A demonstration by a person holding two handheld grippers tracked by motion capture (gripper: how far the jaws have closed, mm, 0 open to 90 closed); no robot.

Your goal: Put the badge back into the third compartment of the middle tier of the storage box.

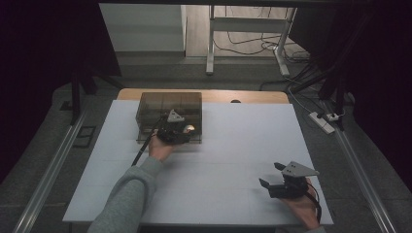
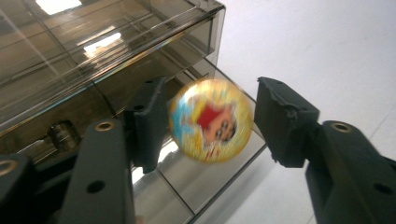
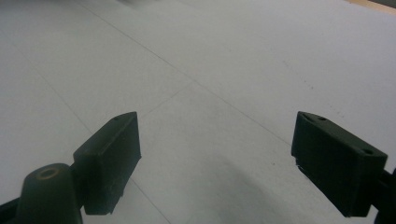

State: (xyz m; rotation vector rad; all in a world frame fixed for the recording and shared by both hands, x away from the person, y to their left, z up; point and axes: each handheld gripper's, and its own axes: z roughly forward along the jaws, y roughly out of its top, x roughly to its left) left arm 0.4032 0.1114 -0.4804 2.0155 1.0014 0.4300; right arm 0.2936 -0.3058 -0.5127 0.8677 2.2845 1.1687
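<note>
I had the left tongs (image 2: 210, 121) poised over the open drawer (image 2: 210, 172) of the smoky plastic box (image 1: 170, 110), and the round picture badge (image 2: 211, 120) sat between the jaws. The left pad looked to be at its edge, while a clear gap showed on the right side, so I judged the jaws parted and the badge let go, blurred as if already dropping. No earlier frame let me say more than that.

To do this step well, I reckoned the thing was to keep the hand steady above the drawer compartment, let the badge fall flat inside the dividers, and not lift away until it had settled. A sideways nudge could have sent it over the drawer's front lip onto the table.

The right tongs (image 1: 272, 175) rested wide open and empty near the table's front right, well apart from the box.

The table (image 1: 233, 145) was covered in plain white sheets with faint seams, a strip of wood showing at the far edge. Beyond it the room was dim: grey floor, a metal frame stand (image 1: 245, 36), loose cables and a power strip (image 1: 321, 122) on the right.
</note>
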